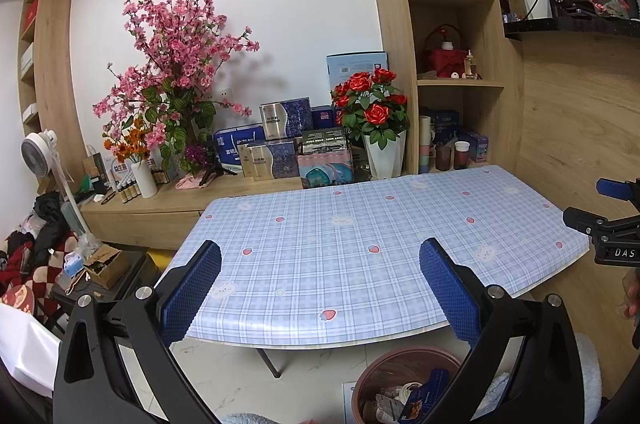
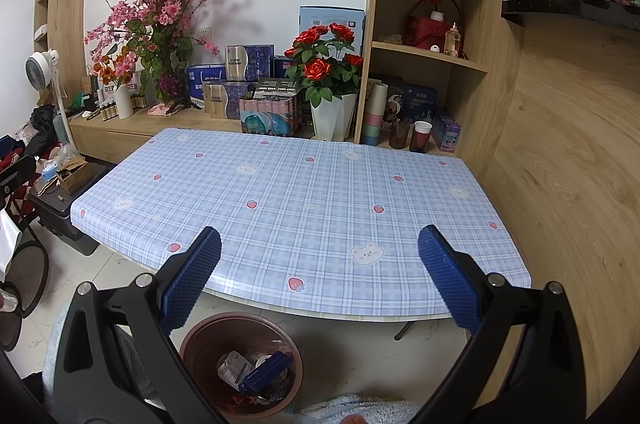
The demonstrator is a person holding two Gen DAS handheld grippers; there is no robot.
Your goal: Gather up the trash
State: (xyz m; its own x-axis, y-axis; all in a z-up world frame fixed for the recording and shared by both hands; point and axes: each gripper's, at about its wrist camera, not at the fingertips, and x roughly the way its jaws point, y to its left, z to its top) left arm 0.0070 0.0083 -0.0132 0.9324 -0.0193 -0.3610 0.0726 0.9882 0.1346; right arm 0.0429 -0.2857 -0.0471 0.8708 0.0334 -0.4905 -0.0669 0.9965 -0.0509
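The table [image 2: 304, 200] stands in the middle. On the floor at its near edge sits the bin [image 2: 240, 364] — trash [image 2: 256, 370] lies in it. Behind the table, boxes [image 2: 248, 80] and a flower pot [image 2: 332, 120] stand on a low shelf [image 2: 152, 124] — the tall shelves [image 2: 432, 52] stand far right.

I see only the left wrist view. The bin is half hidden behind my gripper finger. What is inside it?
Observer: In the right wrist view the bin is seen whole: a blue box lies on crumpled wrappers.
Operator: Is the right gripper holding something?
Observer: No, the right gripper is open and holds nothing.
Operator: Is any trash left on the table?
Observer: None shows on the tablecloth right to its right edge.
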